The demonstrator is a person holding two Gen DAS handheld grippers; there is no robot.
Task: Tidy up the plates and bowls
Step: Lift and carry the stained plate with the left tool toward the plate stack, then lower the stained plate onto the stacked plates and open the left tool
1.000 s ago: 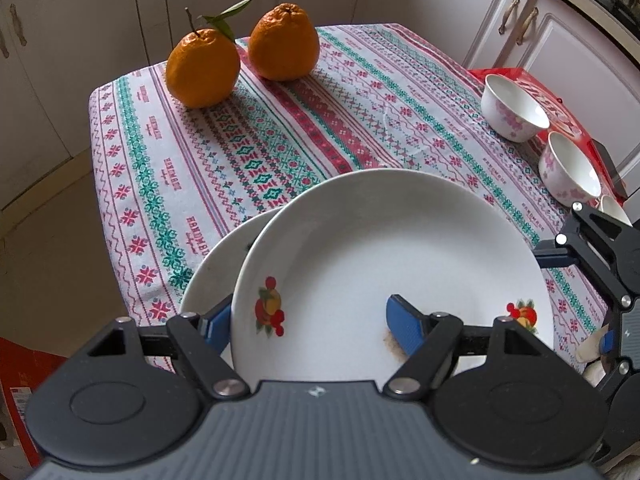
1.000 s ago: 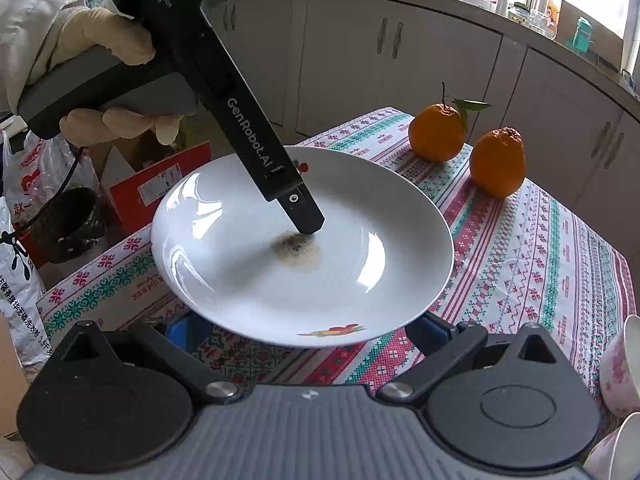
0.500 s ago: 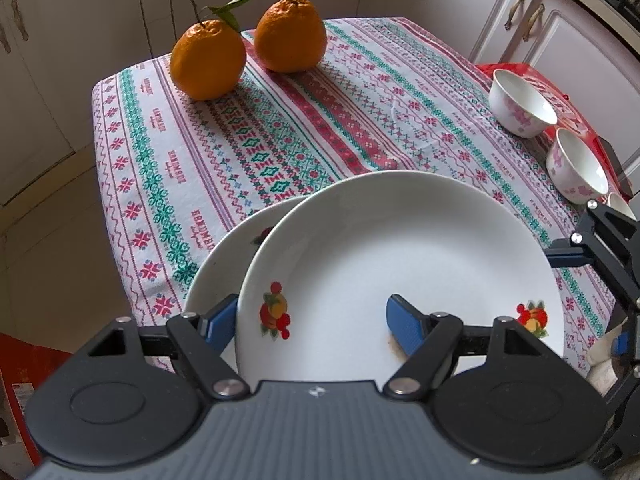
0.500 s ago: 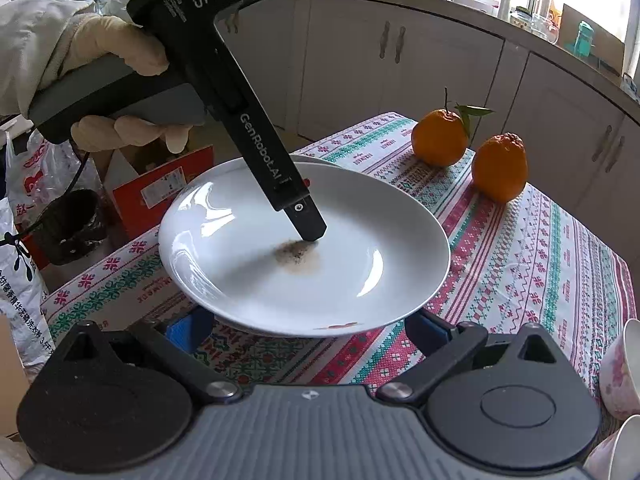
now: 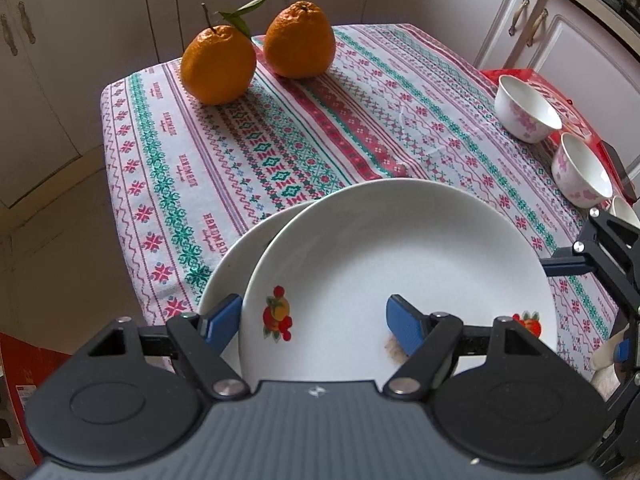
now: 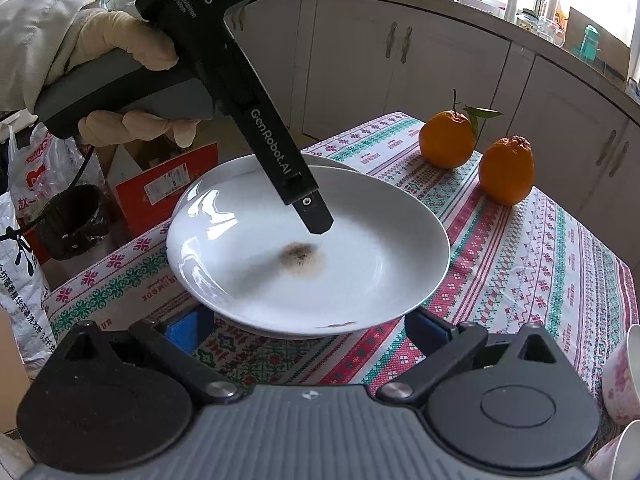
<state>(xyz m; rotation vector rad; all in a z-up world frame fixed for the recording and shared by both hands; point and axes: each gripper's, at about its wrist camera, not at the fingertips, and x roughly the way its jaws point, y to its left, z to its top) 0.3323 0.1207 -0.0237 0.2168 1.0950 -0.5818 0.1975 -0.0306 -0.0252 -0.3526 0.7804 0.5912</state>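
Observation:
A white plate (image 5: pixel 400 272) with fruit prints and a brown stain is held by my left gripper (image 5: pixel 316 322), one finger over its rim and one under. It hovers just above a second white plate (image 5: pixel 232 256) on the tablecloth. It also shows in the right wrist view (image 6: pixel 308 252), with the left gripper's finger (image 6: pixel 316 216) on it and the lower plate (image 6: pixel 240 164) behind. My right gripper (image 6: pixel 308 330) is open and empty, its fingers (image 6: pixel 184 328) low beside the plate's near edge. Two white bowls with pink flowers (image 5: pixel 528 114) (image 5: pixel 582 176) stand at right.
Two oranges (image 5: pixel 218 64) (image 5: pixel 300 40) sit at the table's far end on the patterned cloth (image 5: pixel 320 128). A red tray (image 5: pixel 560 96) lies under the bowls. Cabinets surround the table. A cardboard box (image 6: pixel 160 188) and bags stand on the floor at left.
The held plate has moved down and over the lower plate, closing the gap. The right gripper has stayed open near its edge.

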